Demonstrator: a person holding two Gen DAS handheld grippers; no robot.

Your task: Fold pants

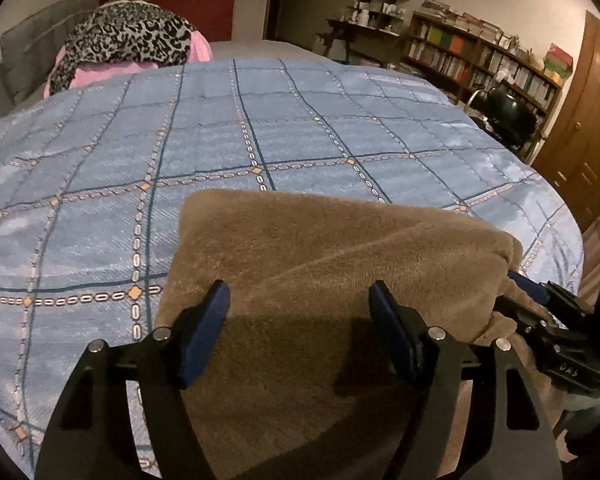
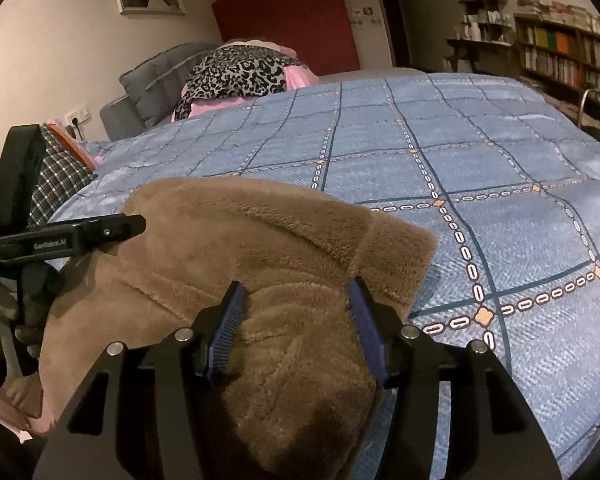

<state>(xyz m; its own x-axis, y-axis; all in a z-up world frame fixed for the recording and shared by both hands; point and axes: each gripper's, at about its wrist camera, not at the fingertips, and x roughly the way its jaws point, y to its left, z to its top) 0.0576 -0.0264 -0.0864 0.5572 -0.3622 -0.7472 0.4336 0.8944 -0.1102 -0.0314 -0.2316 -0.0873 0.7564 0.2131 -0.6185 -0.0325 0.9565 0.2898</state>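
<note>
The brown fleece pants (image 1: 320,264) lie folded into a thick bundle at the near edge of the bed; they also show in the right wrist view (image 2: 260,248). My left gripper (image 1: 300,300) is open, its blue pads (image 1: 210,316) spread wide over the pants' near side. My right gripper (image 2: 296,300) is open too, its jaws spread over a raised hump of the fabric at the bundle's right end. The right gripper shows at the right edge of the left wrist view (image 1: 540,304). The left gripper shows at the left of the right wrist view (image 2: 100,232).
A blue checked bedspread (image 1: 260,140) covers the bed. A leopard-print and pink cloth pile (image 1: 132,44) and a grey pillow (image 2: 160,76) lie at the far end. Bookshelves (image 1: 480,60), a black chair (image 1: 508,112) and a wooden door (image 1: 588,120) stand to the right.
</note>
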